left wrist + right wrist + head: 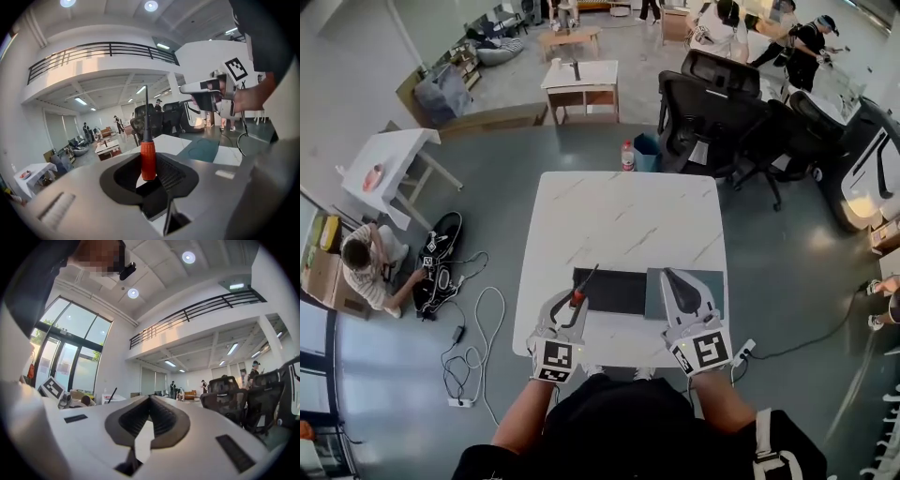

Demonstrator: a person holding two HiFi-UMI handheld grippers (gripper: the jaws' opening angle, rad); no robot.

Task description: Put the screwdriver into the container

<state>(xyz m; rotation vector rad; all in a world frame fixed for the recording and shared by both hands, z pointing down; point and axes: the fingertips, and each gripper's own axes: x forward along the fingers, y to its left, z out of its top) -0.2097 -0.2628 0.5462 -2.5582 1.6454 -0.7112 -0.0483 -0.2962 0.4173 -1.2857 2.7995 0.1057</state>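
**Screwdriver clamped in left gripper, at container's left end**

Left gripper [567, 307] is clenched on the screwdriver [577, 299] by its red handle. The shaft points up and away from the person, with the tip over the left end of the black container [614, 292]. The screwdriver is not inside the container; can't tell if it touches the rim. Right gripper [670, 279] has its jaws pinched together with nothing between them. It hangs over the grey-green panel [708, 281] that butts against the container's right side. The white table [628, 216] is under the container.
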